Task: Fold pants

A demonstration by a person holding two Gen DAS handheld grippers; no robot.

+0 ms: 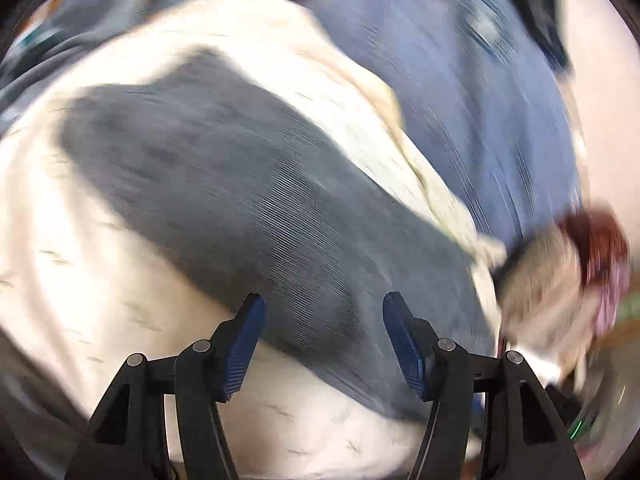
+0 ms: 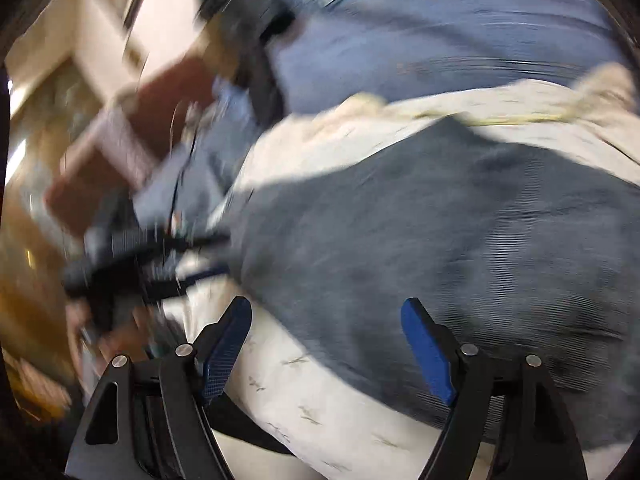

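1. The gray pants [image 1: 248,200] lie spread on a white sheet [image 1: 60,280] with small marks. It looks like a bed. A blue cloth [image 1: 480,120] lies past the far edge of the sheet.
2. Both pictures are blurry, so I cannot tell if a fold is made yet. I think the folding is at its start.
3. Next, each gripper needs to find an edge of the pants and pinch it.
4. The left gripper [image 1: 324,340] has its jaws wide apart and holds nothing.
5. The right gripper [image 2: 326,344] is the same, wide and empty, just over the pants.
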